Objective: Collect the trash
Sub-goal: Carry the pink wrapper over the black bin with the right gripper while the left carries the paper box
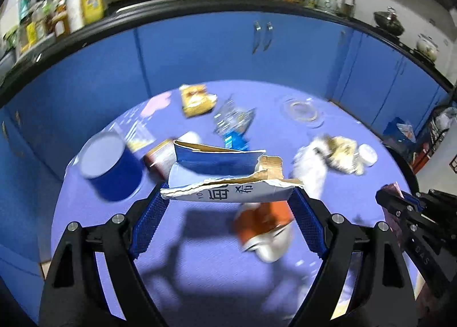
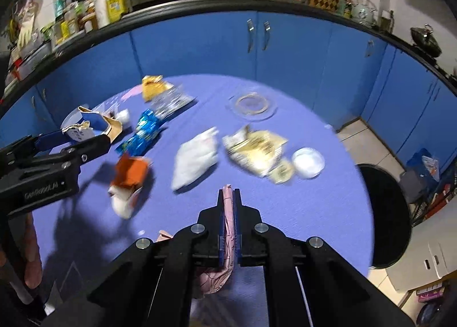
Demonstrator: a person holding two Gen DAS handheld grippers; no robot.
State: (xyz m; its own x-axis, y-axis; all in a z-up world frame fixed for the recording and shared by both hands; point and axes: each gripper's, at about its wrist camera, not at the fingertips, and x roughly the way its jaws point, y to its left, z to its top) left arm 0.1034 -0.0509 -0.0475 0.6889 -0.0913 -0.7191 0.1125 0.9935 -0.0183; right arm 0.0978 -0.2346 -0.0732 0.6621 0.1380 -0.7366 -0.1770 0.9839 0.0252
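My left gripper [image 1: 228,198] is shut on a torn blue and white carton [image 1: 225,172] and holds it above the round purple table [image 1: 200,270]; the carton also shows in the right wrist view [image 2: 88,127]. My right gripper [image 2: 229,195] is shut on a pink wrapper [image 2: 227,204] that hangs down behind the fingers. On the table lie an orange and white pack [image 2: 128,181], a white bag [image 2: 197,158], a yellowish wrapper [image 2: 257,150], a blue foil wrapper [image 2: 142,135], a yellow snack bag [image 2: 152,87] and a white lid [image 2: 308,162].
A blue cylindrical can [image 1: 111,164] stands at the table's left. A clear glass dish [image 2: 252,105] sits at the far side. Blue cabinets [image 2: 200,47] under a cluttered black counter curve behind the table. A black round stool [image 2: 388,212] stands to the right.
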